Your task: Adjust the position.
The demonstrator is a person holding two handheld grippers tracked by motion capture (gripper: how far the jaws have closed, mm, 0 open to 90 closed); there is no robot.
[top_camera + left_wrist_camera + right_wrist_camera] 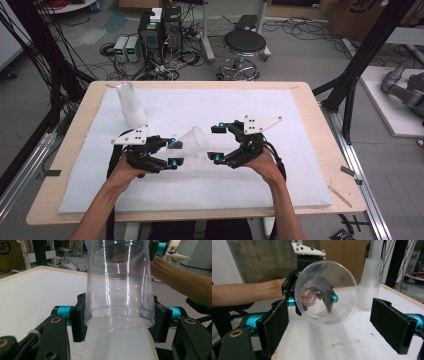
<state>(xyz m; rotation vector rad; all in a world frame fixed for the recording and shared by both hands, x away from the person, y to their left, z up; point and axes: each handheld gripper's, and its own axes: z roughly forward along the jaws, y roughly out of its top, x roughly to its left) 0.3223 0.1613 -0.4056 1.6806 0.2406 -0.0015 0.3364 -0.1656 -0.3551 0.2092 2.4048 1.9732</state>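
Fingers of the left gripper (172,151) pinch the clear cup (194,141); right gripper (218,143) spread, mid-table.

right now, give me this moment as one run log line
left gripper: shut on clear cup, held sideways | right gripper: open, facing cup mouth | cup stack: on table behind
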